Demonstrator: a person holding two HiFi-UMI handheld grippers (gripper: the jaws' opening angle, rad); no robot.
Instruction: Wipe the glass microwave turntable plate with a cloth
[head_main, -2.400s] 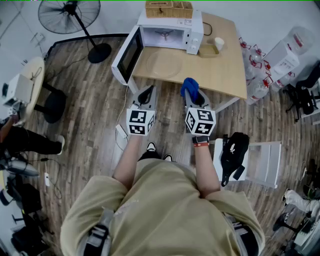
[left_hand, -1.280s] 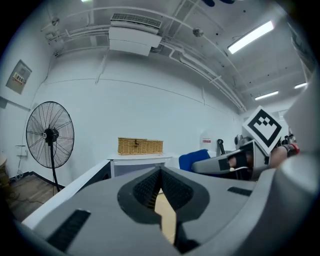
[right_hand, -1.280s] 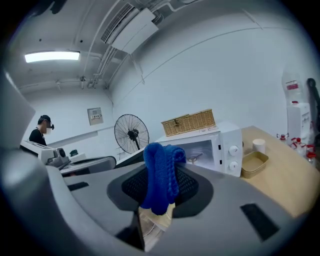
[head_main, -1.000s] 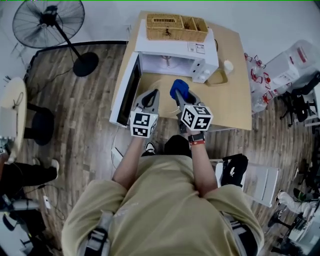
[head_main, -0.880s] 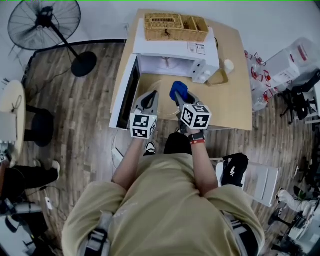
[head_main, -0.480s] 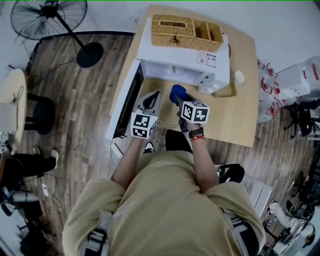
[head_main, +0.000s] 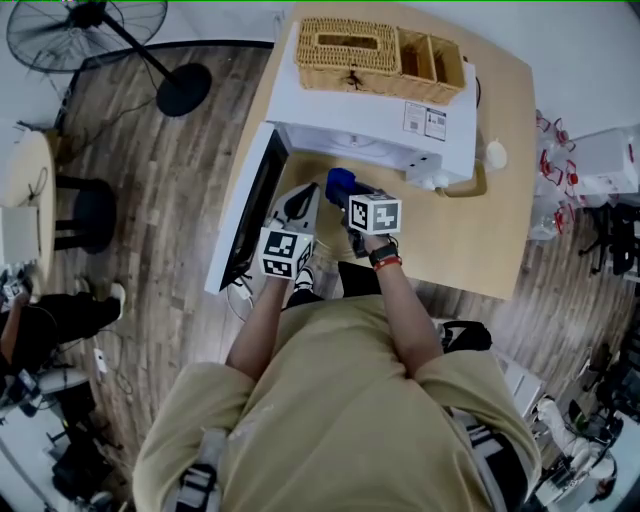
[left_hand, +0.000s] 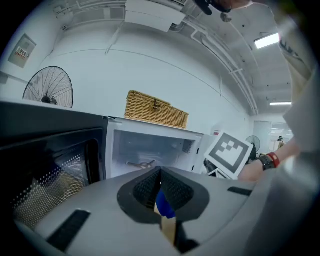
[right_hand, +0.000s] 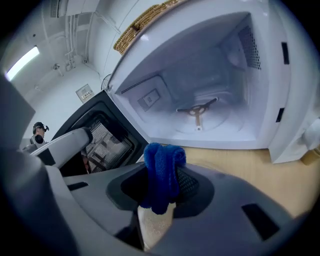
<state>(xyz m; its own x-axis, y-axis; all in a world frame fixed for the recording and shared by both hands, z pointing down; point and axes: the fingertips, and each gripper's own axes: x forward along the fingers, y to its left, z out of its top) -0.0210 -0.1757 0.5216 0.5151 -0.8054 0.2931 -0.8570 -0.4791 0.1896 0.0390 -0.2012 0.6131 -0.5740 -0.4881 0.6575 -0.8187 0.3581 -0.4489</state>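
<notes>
The open white microwave (head_main: 370, 110) stands on the wooden table (head_main: 500, 220), with its door (head_main: 245, 215) swung out to the left. My right gripper (head_main: 340, 187) is shut on a folded blue cloth (right_hand: 161, 170), just in front of the oven's opening. Inside the cavity only the roller ring and hub (right_hand: 197, 112) lie on the floor. My left gripper (head_main: 298, 200) hovers beside the right one, near the door, and its jaws (left_hand: 160, 172) are shut with nothing between them. I cannot make out the glass turntable plate; the grippers cover the table in front of the oven.
A wicker basket (head_main: 380, 55) sits on top of the microwave. A small white cup (head_main: 494, 154) and a tan tray (head_main: 462, 188) are to the right of it. A standing fan (head_main: 150, 40) is on the wood floor to the left.
I have come closer to the table. Both grippers have moved forward over its front edge, and the right one has carried the blue cloth up to the microwave's opening.
</notes>
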